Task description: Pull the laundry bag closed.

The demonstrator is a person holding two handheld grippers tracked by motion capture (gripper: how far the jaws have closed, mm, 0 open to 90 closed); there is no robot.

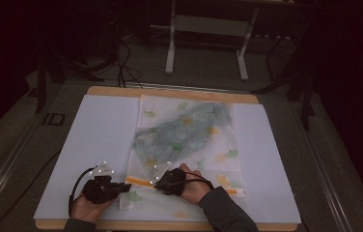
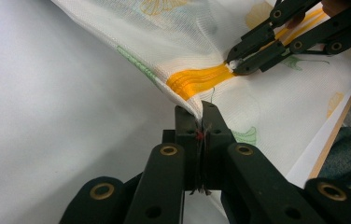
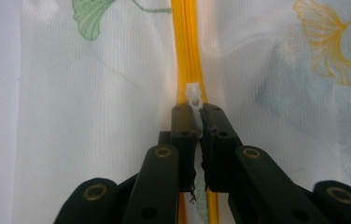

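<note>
Here, at the left, the left gripper [image 1: 120, 189] is lying low over the near edge of the table [image 1: 170, 92], held in the person's left hand [image 1: 89, 209]. In the left gripper view its jaws are pressing together on the corner edge of a white mesh bag [image 2: 178, 42], right where the bag's orange zipper [image 2: 197, 80] ends just ahead of the jaw tips, and the fabric is puckering up into them. The bag is lying on a white sheet [image 1: 102, 130] that is covering the table, and is stretching away from both grippers toward the far side, with green and yellow leaf prints and something grey-green [image 1: 182, 133] showing through the mesh.

Moving right, the right gripper [image 1: 156, 182] is sitting just beside the left one, over the same zipper line, in the person's right hand [image 1: 195, 189]. In the right gripper view its jaws are closing tight on the small white zipper pull [image 3: 194, 95], whose top is poking out just beyond the tips, with the orange zipper [image 3: 186, 46] running straight ahead of it and back under the jaws. The left gripper view is showing that gripper [image 2: 234, 63] pinching the pull [image 2: 235, 64] farther along the orange strip.
</note>
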